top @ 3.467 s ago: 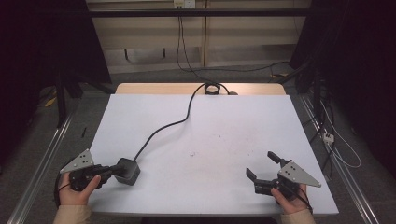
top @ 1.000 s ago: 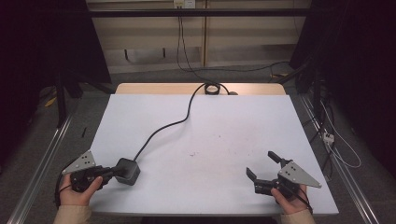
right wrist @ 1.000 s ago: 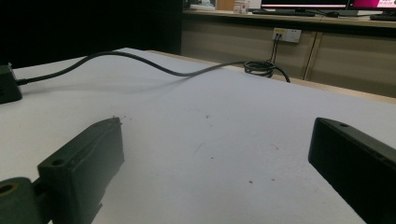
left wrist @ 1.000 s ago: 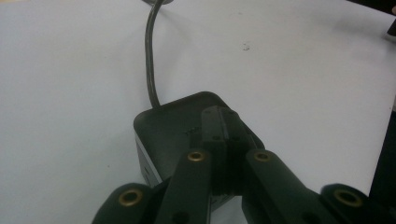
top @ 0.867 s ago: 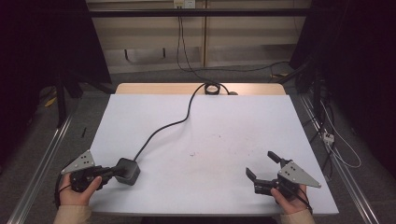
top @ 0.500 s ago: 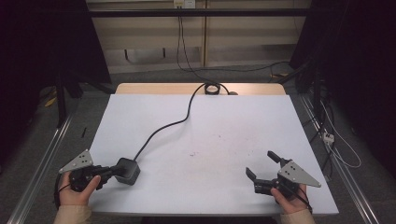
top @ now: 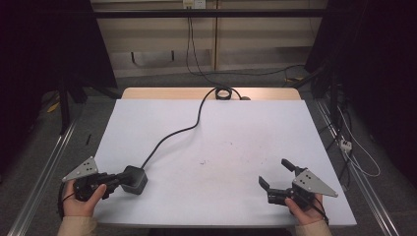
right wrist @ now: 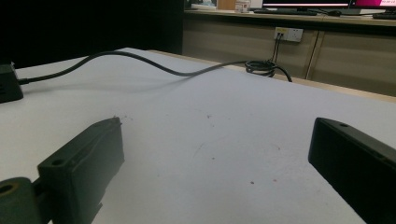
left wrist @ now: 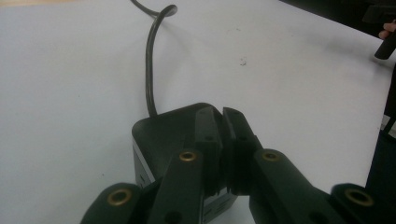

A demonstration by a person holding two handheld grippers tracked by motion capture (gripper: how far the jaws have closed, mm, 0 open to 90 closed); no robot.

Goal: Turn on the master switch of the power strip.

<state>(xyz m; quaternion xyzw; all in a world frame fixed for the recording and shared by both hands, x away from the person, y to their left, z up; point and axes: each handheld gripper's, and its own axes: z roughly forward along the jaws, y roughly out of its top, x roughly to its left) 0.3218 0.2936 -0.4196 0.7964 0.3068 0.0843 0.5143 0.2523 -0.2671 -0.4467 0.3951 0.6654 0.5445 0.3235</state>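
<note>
A black adapter box (top: 134, 179) with a black cable (top: 187, 129) lies at the front left of the white table (top: 246, 128). My left gripper (top: 117, 181) lies level against the box's left side. In the left gripper view its jaws (left wrist: 222, 116) reach over the top of the box (left wrist: 163, 126). They have just eased apart to a thin slit, with nothing between them. My right gripper (top: 273, 172) rests at the front right, open with nothing between its fingers. In the right gripper view the gripper (right wrist: 217, 135) faces bare table, and the box (right wrist: 8, 83) is far off at the left edge.
The cable runs from the box to a coil (top: 223, 92) at the table's far edge, then up to a wall socket (top: 193, 4). Metal rails (top: 44, 167) run along both sides of the table. More cables (top: 354, 147) lie on the floor at the right.
</note>
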